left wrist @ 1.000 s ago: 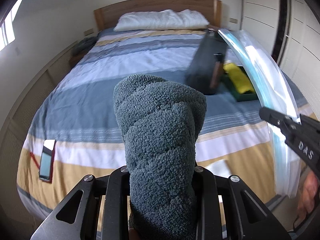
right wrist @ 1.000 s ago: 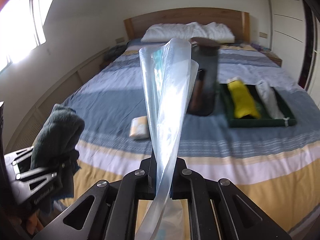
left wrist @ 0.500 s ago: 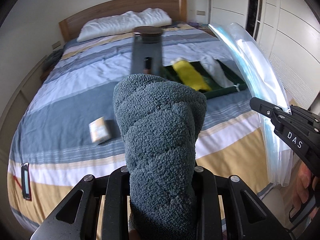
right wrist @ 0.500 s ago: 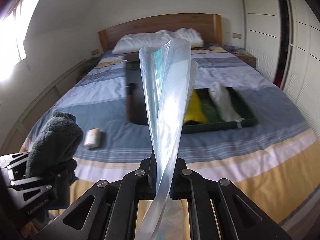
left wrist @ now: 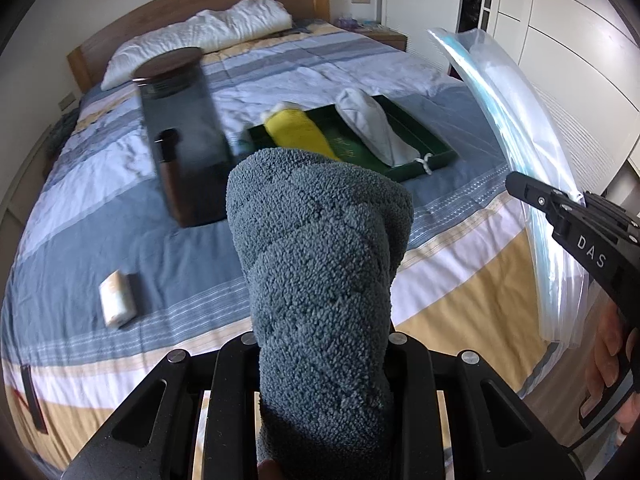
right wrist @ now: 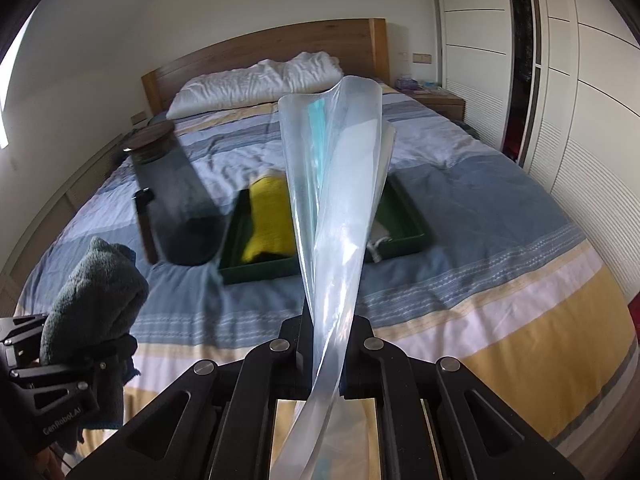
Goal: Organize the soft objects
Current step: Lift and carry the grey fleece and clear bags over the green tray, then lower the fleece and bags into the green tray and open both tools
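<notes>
My left gripper (left wrist: 320, 344) is shut on a rolled grey-blue towel (left wrist: 320, 264) that stands up between its fingers; it also shows at the left of the right wrist view (right wrist: 96, 288). My right gripper (right wrist: 326, 328) is shut on a clear plastic zip bag (right wrist: 336, 184) that rises in front of the lens; the bag also shows at the right of the left wrist view (left wrist: 516, 136). On the bed a dark green tray (left wrist: 432, 148) holds a yellow roll (left wrist: 296, 132) and a white roll (left wrist: 372, 124).
A tall dark glass jar (left wrist: 180, 136) with a wooden lid stands on the striped bed (left wrist: 100, 240) left of the tray. A small cream packet (left wrist: 116, 298) lies near the bed's front. White pillows (left wrist: 208, 36), a wooden headboard and white wardrobe doors (left wrist: 568, 52) frame the bed.
Both views have swung to the right across the bed. The jar and tray have shifted left in the frames and look nearer. Both grips are unchanged.
</notes>
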Demonstrator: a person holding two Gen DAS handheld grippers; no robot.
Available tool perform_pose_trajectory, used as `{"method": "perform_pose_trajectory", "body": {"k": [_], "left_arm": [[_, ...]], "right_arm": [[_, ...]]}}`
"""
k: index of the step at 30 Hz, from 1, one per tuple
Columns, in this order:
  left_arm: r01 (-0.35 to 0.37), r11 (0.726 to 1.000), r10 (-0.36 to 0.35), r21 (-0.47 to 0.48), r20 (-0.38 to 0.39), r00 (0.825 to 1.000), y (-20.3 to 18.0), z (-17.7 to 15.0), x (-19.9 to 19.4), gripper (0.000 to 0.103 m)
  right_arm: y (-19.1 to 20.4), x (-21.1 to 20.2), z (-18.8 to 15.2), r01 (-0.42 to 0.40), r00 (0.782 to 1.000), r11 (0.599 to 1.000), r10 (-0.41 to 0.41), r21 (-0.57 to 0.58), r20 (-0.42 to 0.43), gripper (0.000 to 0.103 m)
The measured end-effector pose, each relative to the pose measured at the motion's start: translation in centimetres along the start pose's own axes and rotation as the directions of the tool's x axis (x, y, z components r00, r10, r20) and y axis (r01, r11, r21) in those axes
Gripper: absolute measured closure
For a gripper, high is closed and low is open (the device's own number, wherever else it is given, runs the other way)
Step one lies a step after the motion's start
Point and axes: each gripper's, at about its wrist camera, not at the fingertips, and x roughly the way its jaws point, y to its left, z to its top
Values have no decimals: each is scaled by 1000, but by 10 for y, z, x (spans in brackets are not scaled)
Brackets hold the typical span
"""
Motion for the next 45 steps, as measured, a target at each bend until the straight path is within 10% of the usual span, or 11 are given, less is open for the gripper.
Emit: {"method": "perform_pose_trajectory", "body": {"k": [24,45], "left_arm": [[-5,1000,5,10,11,1000,-34,87,86,80],[-23,989,24,-143,5,1000,21,102,120,79]], "right_arm": [[-32,150,78,3,1000,998,-5,-66,-22,97],[6,278,120,-135,986,976,115,-173,-123,97]]}}
